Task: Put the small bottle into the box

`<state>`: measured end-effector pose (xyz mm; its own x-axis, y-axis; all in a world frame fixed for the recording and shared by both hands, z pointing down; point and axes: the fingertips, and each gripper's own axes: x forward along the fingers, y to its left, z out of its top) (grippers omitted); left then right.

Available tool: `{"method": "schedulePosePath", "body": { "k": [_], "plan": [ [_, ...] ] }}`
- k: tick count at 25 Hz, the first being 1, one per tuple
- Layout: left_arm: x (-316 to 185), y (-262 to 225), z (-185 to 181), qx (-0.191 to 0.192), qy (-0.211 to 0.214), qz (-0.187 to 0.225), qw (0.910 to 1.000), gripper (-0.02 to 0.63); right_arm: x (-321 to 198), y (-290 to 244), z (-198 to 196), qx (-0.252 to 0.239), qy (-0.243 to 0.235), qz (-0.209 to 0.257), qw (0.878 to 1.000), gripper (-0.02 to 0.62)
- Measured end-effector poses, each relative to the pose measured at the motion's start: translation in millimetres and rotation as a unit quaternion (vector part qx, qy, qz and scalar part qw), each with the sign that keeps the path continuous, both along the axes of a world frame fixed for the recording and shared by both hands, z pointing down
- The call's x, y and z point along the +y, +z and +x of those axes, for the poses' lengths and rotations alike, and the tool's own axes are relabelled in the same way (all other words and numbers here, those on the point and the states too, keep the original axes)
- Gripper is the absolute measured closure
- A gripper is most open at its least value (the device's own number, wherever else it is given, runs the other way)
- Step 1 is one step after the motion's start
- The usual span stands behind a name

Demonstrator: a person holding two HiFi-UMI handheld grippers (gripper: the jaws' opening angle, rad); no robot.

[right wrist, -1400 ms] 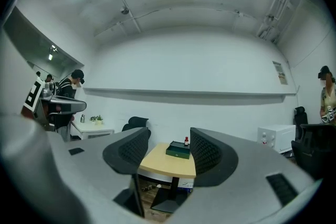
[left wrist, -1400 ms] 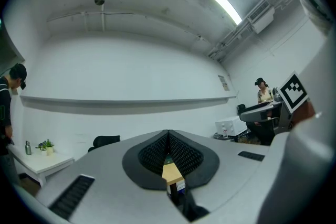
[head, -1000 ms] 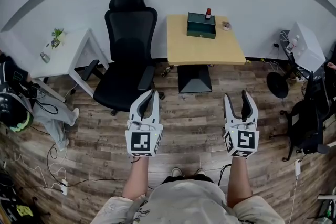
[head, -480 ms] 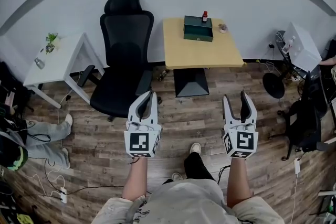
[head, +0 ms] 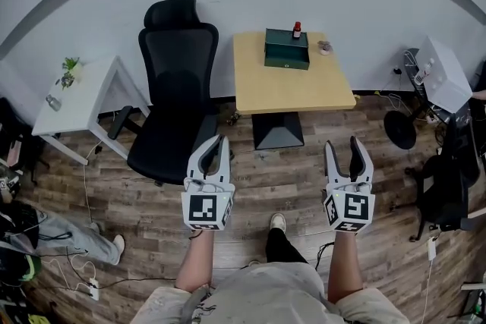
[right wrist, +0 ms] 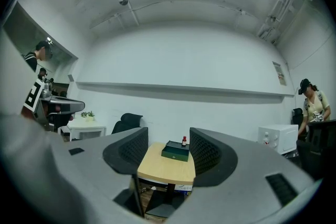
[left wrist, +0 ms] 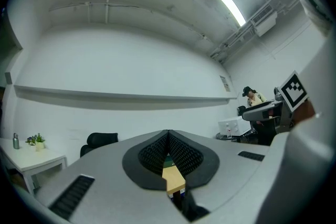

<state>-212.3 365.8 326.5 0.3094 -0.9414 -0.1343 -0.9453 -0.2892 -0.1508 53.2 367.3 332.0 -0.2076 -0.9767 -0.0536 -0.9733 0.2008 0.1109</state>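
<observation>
Two hand-held claws are pictured above the wood floor, well short of the counter. The left claw is seen with its jaws pressed together at the tips and nothing between them, while the right claw is held with its jaws spread apart and empty. Beyond them, the light wooden counter is flanked on its left by a black office chair. Near the counter's far edge, the dark green box is shown with its lid down. The small bottle is stood upright just behind it, outside the box.
</observation>
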Motion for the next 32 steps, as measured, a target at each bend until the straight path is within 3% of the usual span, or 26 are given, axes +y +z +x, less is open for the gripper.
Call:
{"method": "schedulePosePath", "body": {
  "k": [8,17,28,32],
  "plan": [
    [-81.5,-8.3,25.1,-0.005,0.002,-0.001,1.0,0.598,-75.8,2.4,27.9,-0.007,0.008,-0.011,1.0,0.345],
    [-164.7,0.9,80.6,-0.011,0.016,-0.012,0.9997,0.598,-143.5,16.9,86.1,-0.009,0.034,-0.028,0.999,0.345],
    [-246.7,4.2,148.6,-0.023,0.038,-0.016,0.9989,0.599,-209.9,28.2,152.1,-0.031,0.058,-0.034,0.997,0.345],
    [-267.3,2.8,158.4,-0.025,0.036,-0.013,0.999,0.598,-232.2,32.7,163.8,-0.035,0.055,-0.038,0.997,0.345]
  ]
}}
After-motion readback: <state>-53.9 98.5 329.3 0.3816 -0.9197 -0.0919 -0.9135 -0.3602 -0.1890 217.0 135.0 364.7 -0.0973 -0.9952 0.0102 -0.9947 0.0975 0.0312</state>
